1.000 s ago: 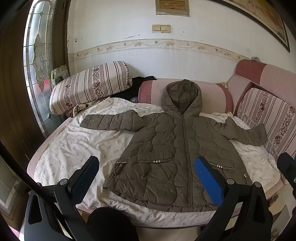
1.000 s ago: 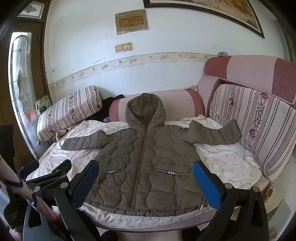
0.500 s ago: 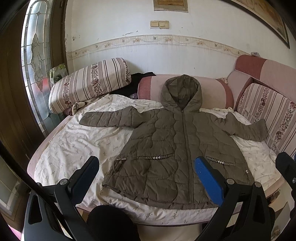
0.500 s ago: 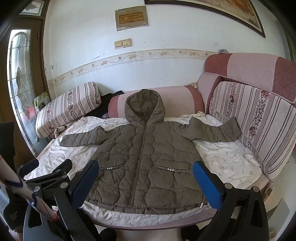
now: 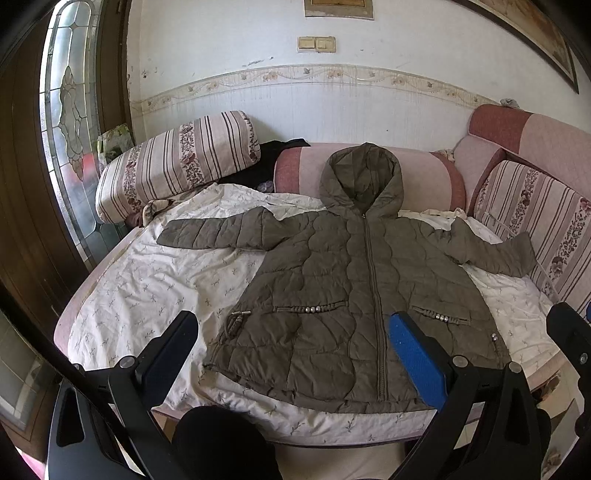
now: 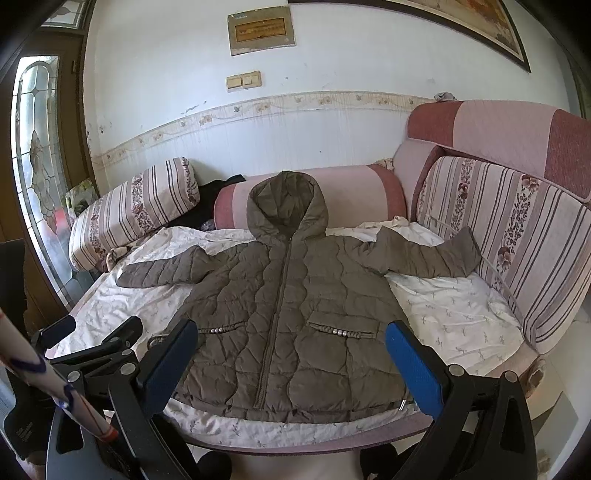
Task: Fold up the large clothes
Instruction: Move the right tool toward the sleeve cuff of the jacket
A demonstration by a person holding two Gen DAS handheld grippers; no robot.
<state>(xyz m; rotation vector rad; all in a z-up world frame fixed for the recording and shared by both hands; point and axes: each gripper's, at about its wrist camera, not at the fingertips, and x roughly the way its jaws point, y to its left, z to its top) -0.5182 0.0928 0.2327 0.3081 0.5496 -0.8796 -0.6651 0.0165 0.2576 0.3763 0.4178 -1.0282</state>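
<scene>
Framed picture (image 6: 424, 22) cut off by top edge; wall plaque (image 6: 261, 32) text unreadable. Dark item (image 5: 258, 166) behind striped bolster (image 5: 177, 158) mostly hidden. Left gripper (image 5: 291, 354) finger bases cut off at bottom edge.

Striped sofa (image 6: 517, 236), white wall (image 6: 332, 66) (possibly daylit)

My right gripper (image 6: 291, 354) hangs spread wide, empty, at 6 o'clock before the jacket (image 6: 288, 314) (zipped, hood at 12, sleeves at 9 and 3), flat on the sheet (image 6: 454, 314). Left gripper (image 6: 88, 336) at 8.
</scene>
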